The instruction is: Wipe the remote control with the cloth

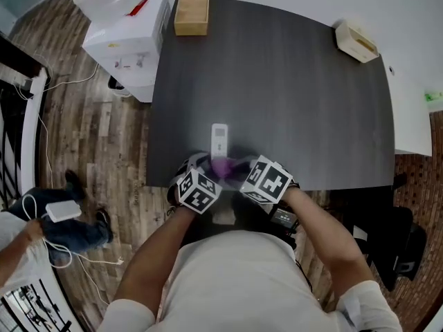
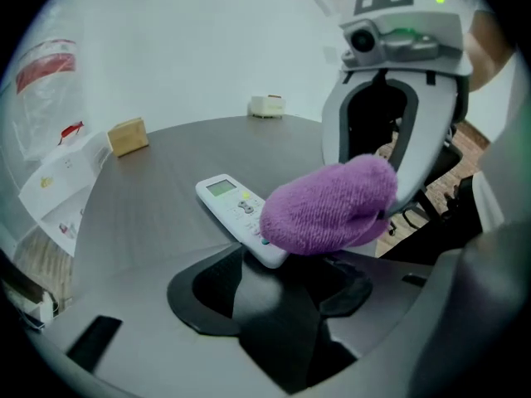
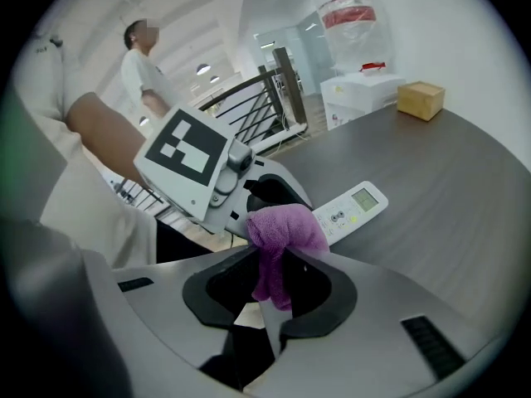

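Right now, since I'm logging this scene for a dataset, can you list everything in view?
table: one, dark grey, centre of the head view
remote control: one, white, on the table near its front edge
cloth: one, purple, bunched over the remote control's near end
wooden box: one, tan, at the table's far left corner
pale box: one, cream, at the table's far right corner
water dispenser: one, white, on the floor left of the table
bystander: one, lower left, holding a white device with cables
left gripper: one, grey, jaws on the remote control's near end
right gripper: one, grey, jaws pinching the cloth
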`<action>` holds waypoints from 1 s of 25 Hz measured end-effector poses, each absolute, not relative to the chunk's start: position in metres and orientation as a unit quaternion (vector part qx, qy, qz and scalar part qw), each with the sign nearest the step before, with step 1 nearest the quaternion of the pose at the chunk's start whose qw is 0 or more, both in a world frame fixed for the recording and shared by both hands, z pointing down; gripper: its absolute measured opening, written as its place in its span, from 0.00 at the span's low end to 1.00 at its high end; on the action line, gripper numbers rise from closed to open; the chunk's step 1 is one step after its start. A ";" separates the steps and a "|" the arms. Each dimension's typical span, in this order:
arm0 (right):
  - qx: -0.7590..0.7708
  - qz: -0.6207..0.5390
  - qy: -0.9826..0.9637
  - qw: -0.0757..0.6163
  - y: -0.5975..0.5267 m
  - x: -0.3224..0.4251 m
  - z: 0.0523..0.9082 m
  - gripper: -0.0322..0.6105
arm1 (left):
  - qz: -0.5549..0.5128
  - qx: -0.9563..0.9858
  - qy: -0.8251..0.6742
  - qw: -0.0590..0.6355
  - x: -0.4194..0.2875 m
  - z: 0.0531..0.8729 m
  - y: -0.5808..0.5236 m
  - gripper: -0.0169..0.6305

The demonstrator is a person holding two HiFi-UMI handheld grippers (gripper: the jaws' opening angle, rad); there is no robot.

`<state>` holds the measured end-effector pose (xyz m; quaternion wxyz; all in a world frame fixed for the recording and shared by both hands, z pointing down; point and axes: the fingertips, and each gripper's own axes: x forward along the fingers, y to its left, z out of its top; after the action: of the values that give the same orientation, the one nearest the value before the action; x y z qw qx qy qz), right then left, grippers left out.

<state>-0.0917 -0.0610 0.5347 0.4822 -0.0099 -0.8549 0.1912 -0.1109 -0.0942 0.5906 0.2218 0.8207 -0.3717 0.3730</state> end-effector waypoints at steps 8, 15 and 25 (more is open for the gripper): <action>0.188 0.241 -0.862 0.404 -0.170 -0.069 0.523 0.20 | 0.303 0.849 -0.367 0.230 -0.122 0.561 -0.092 0.36; 0.226 0.319 -0.827 0.405 -0.198 -0.091 0.553 0.20 | 0.369 0.867 -0.286 0.175 -0.119 0.576 -0.101 0.36; 0.119 0.357 -0.822 0.427 -0.101 -0.070 0.557 0.20 | 0.359 0.868 -0.292 0.180 -0.115 0.578 -0.104 0.36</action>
<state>-0.0699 -0.1013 0.5572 0.4267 0.1188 -0.8224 0.3571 -0.1150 -0.1039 0.5781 0.1805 0.8676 -0.2925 0.3594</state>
